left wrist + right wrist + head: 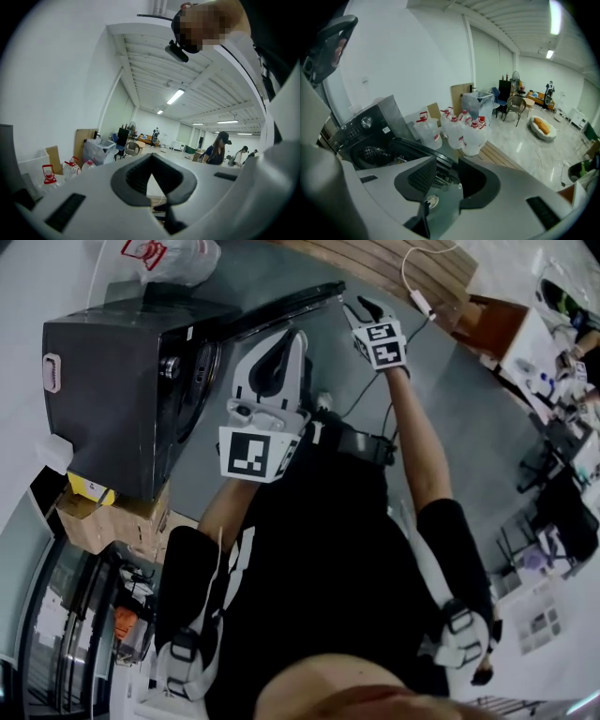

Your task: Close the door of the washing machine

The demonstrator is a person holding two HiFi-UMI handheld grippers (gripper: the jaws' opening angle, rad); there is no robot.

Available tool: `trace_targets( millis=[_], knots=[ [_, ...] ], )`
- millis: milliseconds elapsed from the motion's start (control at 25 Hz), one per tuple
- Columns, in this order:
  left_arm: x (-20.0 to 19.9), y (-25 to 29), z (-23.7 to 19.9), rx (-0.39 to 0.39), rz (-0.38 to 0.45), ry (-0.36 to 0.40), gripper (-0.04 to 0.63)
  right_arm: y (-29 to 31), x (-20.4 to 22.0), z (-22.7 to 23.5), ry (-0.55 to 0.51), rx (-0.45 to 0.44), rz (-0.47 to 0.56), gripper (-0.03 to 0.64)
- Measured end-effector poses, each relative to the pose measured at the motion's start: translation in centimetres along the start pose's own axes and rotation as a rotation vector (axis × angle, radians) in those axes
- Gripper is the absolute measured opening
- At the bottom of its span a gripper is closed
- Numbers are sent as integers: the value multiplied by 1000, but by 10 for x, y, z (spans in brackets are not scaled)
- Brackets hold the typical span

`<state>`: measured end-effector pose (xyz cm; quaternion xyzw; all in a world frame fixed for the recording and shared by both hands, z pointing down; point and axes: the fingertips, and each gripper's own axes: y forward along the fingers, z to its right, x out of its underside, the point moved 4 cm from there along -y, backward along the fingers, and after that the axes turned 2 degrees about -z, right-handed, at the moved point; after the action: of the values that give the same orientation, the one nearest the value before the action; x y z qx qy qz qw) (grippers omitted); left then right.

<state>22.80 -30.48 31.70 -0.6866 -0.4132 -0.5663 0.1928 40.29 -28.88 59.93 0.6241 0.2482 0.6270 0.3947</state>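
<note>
Standing open at the left of the head view, a dark washing machine (122, 395) rests on cardboard boxes (108, 512), its door (291, 304) swung out wide over the grey floor (469, 418) towards a slatted wooden platform (394, 263). A person in black clothing (319, 549) faces the machine with a set of tongs in each hand. The right tongs (364, 307) reach furthest forward, near the door's outer end; the right gripper view shows their jaws apart, with the dark rim of the door (417, 152) running across behind the gap, and whether a jaw touches it cannot be told. That same view takes in the machine's control panel (358, 126) and perforated drum (370, 152), with a cluster of clear water jugs with red caps (461, 129) standing just beyond the door beside the platform. The left tongs (292, 341) are held nearer the body, in front of the machine's open mouth and apart from the door; the left gripper view has them pointing up into a long white hall, their jaw tips brought together on nothing. A white plastic bag (178, 254) lies behind the machine.
</note>
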Motion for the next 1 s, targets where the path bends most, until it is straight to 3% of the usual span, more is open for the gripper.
trace_targets(
  millis=[200,480,1000],
  knots=[
    [9,26,-16,9,-22,-1,6,52,13,13,-74,-39,-86,138],
    [27,49,-23,20,-65,-28,6,100,35,30,-262,-74,-213,137],
    [44,58,-37,32,-75,-59,6,150,44,35,-492,-82,-268,121]
  ],
)
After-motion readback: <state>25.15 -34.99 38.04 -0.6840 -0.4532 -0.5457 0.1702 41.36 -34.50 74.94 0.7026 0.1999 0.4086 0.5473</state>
